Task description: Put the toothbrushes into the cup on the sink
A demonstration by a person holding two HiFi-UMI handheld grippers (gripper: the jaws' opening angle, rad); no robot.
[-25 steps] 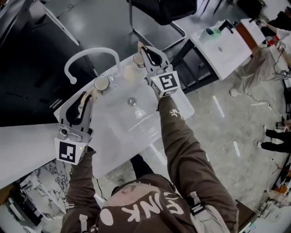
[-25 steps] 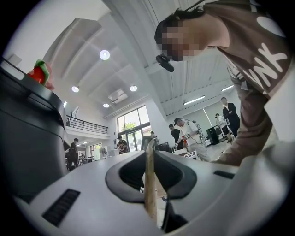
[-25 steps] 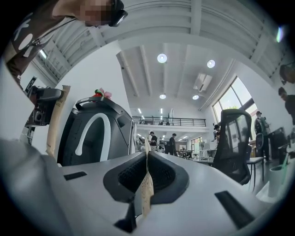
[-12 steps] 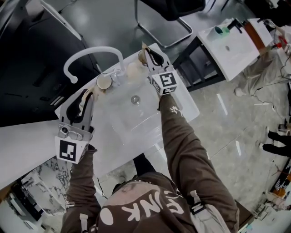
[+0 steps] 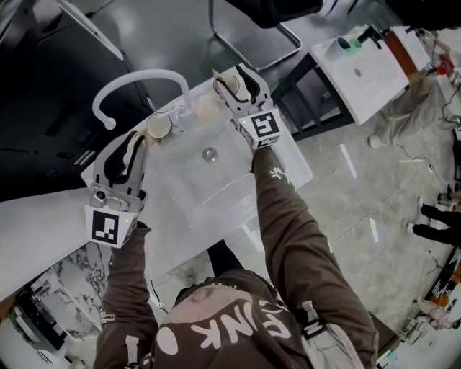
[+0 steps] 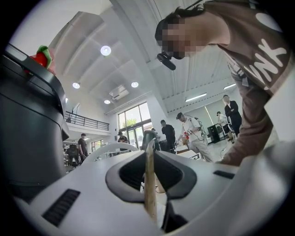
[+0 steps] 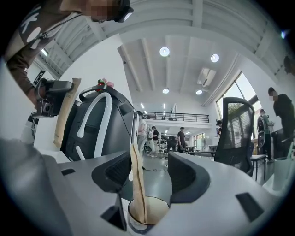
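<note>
A white sink point(image 5: 187, 194) has a tan cup point(image 5: 225, 84) at its far rim. My right gripper point(image 5: 236, 78) hangs over that cup and its jaws are opening. In the right gripper view point(image 7: 147, 171) a tan toothbrush point(image 7: 137, 182) stands in the cup point(image 7: 148, 213), leaning close to the left jaw with a wide gap to the other. My left gripper point(image 5: 134, 144) is at the sink's left rim, shut on a second tan toothbrush point(image 5: 131, 153). The left gripper view point(image 6: 150, 162) shows this toothbrush point(image 6: 150, 184) pinched upright between the jaws.
A white arched faucet point(image 5: 137, 83) rises behind the basin, with a round knob point(image 5: 158, 126) and a beige round thing point(image 5: 206, 108) next to it. The drain point(image 5: 209, 153) is mid-basin. A second sink unit point(image 5: 356, 72) and a chair point(image 5: 266, 18) stand beyond.
The right gripper's jaws have spread apart over the cup, with the toothbrush left standing in it. The left gripper keeps its hold and has barely moved.
</note>
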